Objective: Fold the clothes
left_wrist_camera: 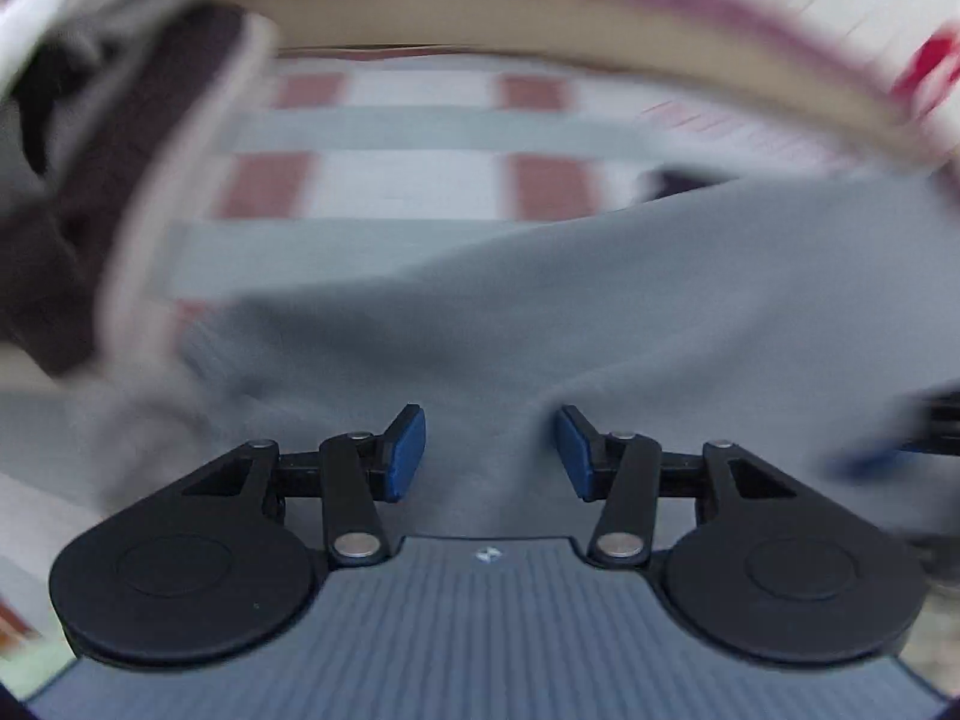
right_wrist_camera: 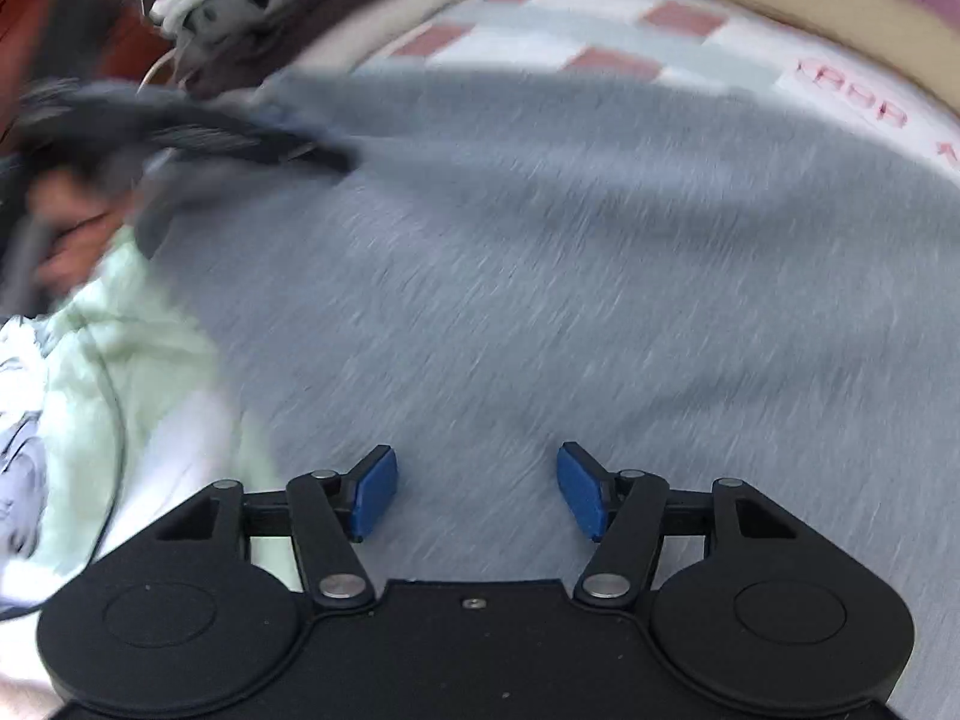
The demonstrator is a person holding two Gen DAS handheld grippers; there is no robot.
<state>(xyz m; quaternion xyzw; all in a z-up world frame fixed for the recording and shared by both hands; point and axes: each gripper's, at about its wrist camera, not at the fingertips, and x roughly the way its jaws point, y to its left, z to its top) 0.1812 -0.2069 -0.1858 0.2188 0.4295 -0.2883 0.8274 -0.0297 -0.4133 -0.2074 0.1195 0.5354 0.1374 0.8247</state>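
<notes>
both grippers, left [left_wrist_camera: 491, 455] and right [right_wrist_camera: 477, 492], hover with fingers spread, nothing grasped; grey garment [right_wrist_camera: 540, 276] lies on the bed [right_wrist_camera: 600, 18]

Left tool [left_wrist_camera: 490, 455] black linkages, blue pads, ribbed grey housing, right tool [right_wrist_camera: 477, 492] black housing

Garment [right_wrist_camera: 540, 276] spread on bedsheet [right_wrist_camera: 600, 30], clothes pile [right_wrist_camera: 312, 18] at its far-left corner.

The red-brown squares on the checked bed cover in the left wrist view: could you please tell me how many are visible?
4 clear ones, blurred: two in the far row and two in the near row. The grey garment covers the sheet below them, so more may be hidden.
</notes>
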